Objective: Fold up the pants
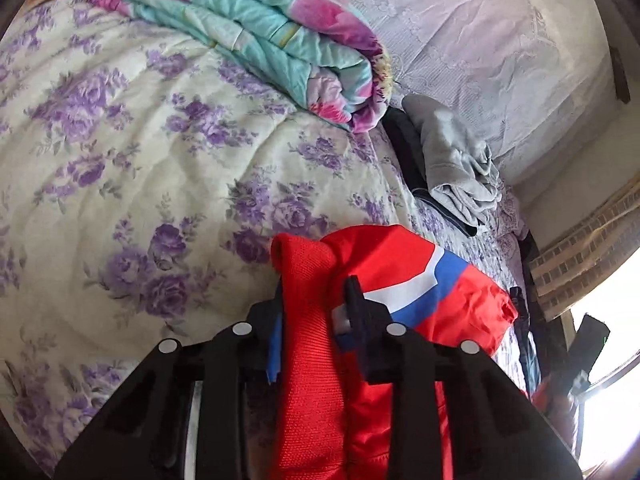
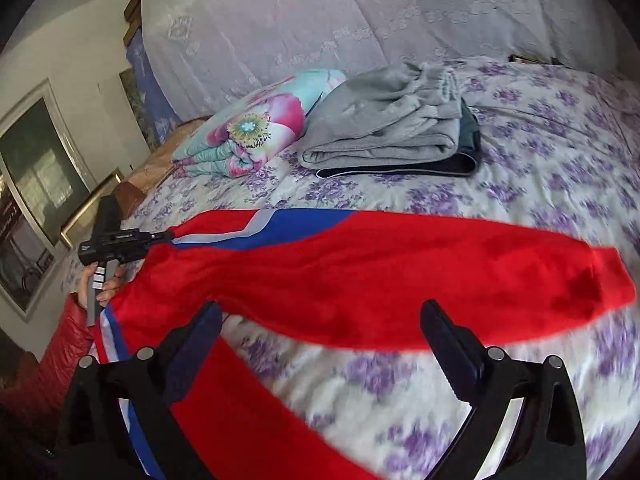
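The red pants [image 2: 400,276] with a blue and white side stripe lie stretched across the flowered bed [image 2: 560,152], one leg reaching right, the other running toward the lower left. In the left wrist view my left gripper [image 1: 314,300] is shut on a bunched red part of the pants [image 1: 316,360], near the waist. The left gripper also shows in the right wrist view [image 2: 160,236], held by a hand at the pants' left end. My right gripper [image 2: 320,328] is open and empty, just above the near edge of the upper leg.
A folded grey garment [image 2: 384,136] lies on a dark folded one [image 2: 468,160] at the back of the bed. A folded teal and pink quilt [image 2: 256,128] lies left of them. A lace curtain [image 2: 360,20] hangs behind. A red padded thing [image 2: 72,344] stands at the bed's left edge.
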A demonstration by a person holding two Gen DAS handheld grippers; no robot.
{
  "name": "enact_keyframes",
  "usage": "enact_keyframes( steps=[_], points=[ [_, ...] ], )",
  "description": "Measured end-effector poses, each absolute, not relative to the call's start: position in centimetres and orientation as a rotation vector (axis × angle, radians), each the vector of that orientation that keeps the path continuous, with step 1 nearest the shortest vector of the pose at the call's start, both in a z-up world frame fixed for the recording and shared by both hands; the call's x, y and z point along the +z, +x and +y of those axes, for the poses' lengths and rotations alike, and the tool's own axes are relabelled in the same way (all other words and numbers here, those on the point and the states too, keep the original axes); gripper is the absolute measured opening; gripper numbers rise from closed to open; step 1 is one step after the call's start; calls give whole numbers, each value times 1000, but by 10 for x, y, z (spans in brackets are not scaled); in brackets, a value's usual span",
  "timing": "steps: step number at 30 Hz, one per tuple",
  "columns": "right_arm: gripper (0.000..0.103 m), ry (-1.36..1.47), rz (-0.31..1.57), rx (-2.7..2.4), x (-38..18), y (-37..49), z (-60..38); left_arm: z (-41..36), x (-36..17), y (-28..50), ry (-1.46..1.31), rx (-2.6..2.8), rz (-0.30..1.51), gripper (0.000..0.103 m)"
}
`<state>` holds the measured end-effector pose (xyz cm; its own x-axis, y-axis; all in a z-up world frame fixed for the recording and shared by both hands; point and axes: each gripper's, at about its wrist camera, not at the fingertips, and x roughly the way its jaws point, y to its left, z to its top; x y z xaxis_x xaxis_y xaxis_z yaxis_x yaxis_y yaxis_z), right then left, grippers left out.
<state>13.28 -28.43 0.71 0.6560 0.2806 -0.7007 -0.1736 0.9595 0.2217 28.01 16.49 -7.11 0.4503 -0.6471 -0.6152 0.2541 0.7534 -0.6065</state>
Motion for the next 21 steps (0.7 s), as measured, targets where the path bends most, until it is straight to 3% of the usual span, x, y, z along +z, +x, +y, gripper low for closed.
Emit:
enact_keyframes(
  steps=[6,11,13,18,20,21],
  points=[
    [99,-86,831,308,-6,214,-266,166,-74,288,-489,-590,970,27],
    [88,-385,876,401,-36,247,-236,167,-81,295,-509,-605,987,28],
    [82,-421,908,438,-46,254,-233,167,-83,297,-519,-611,998,28],
    [78,-378,989,470,-64,273,-244,166,-85,299,-523,-617,1005,31],
    [54,-301,993,472,-63,272,-251,167,-86,300,-532,-624,1008,31],
    [29,-309,972,464,-60,267,-250,167,-86,300,-536,-625,1007,31]
  ],
)
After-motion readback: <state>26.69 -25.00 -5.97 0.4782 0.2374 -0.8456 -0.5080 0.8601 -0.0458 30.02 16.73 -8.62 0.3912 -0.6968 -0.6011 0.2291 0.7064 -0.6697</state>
